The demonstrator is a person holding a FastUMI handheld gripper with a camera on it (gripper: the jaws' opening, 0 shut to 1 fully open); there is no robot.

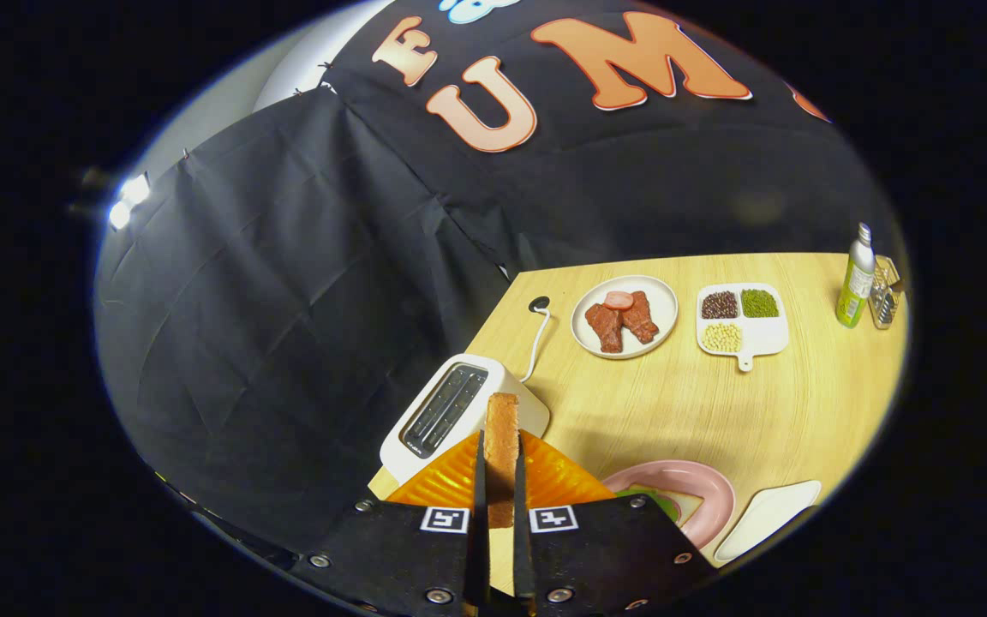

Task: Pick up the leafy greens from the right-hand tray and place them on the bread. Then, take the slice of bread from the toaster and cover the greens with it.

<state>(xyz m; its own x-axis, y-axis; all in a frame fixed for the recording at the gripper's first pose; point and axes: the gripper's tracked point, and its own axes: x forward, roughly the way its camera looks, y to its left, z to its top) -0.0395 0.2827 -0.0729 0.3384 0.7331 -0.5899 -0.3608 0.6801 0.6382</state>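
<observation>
Black cloth walls back a light wooden table [699,403] in the right half of the frame. Gripper [498,493], bottom centre, pinches an upright brown bread slice [502,437] between both fingers, raised just right of the white two-slot toaster [451,411]. Orange ridged plate [558,480] lies behind the fingers. Pink plate [699,484], lower right, holds leafy greens [660,506] on bread. White round plate of red meat pieces [625,315] sits centre right.
</observation>
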